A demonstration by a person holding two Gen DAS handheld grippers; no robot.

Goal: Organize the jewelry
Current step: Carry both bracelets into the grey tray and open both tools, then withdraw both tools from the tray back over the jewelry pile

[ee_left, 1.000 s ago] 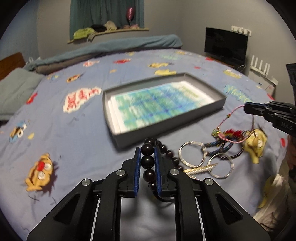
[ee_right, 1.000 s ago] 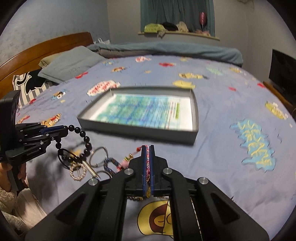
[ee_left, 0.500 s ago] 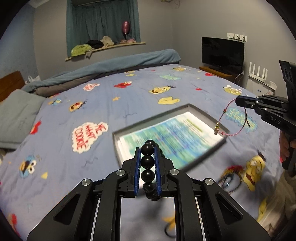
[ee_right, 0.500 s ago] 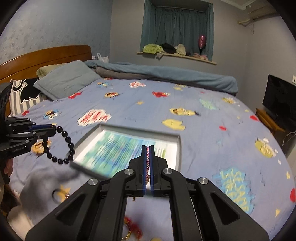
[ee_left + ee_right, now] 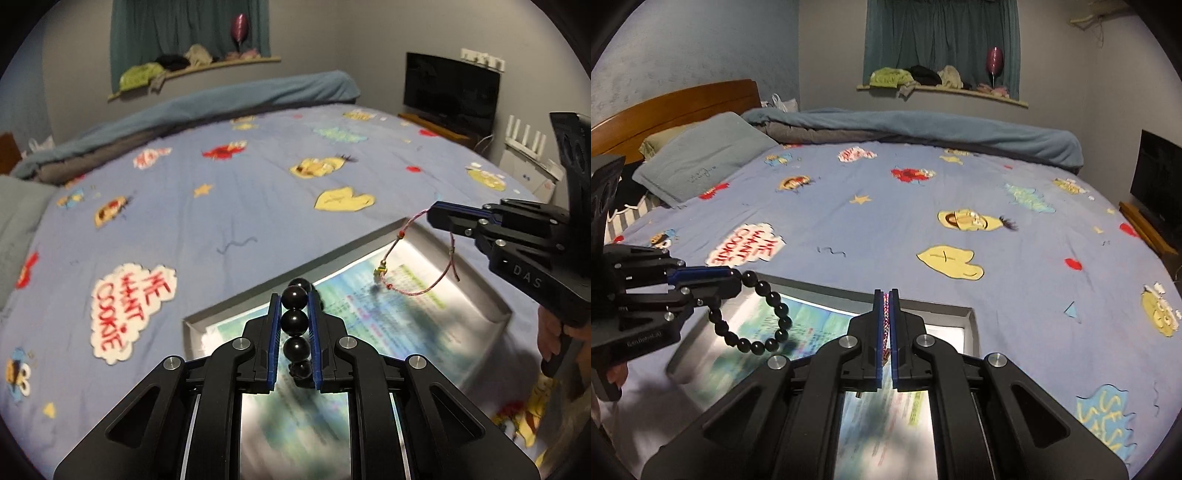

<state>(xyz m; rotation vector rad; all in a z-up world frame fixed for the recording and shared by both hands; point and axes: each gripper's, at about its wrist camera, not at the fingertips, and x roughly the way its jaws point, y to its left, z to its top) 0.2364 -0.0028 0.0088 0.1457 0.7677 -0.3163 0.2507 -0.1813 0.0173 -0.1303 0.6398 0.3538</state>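
My left gripper (image 5: 294,306) is shut on a black bead bracelet (image 5: 294,320), held above the near left part of a shallow grey tray (image 5: 207,325) lined with printed paper. In the right wrist view that bracelet (image 5: 764,325) hangs as a loop from the left gripper (image 5: 737,282). My right gripper (image 5: 885,306) is shut on a thin pink woven cord bracelet (image 5: 885,317). In the left wrist view the cord bracelet (image 5: 424,288) dangles from the right gripper (image 5: 434,216) above the tray's far right part, with a small gold charm.
The tray (image 5: 971,325) lies on a blue cartoon-print bedsheet (image 5: 221,206). A pillow (image 5: 698,158) and wooden headboard (image 5: 672,107) are at the left, a rolled duvet (image 5: 923,129) at the far side, a TV (image 5: 450,88) at the right.
Both grippers have lifted their bracelets off the pile on the sheet and moved forward over the tray. The other jewelry has dropped out of view.
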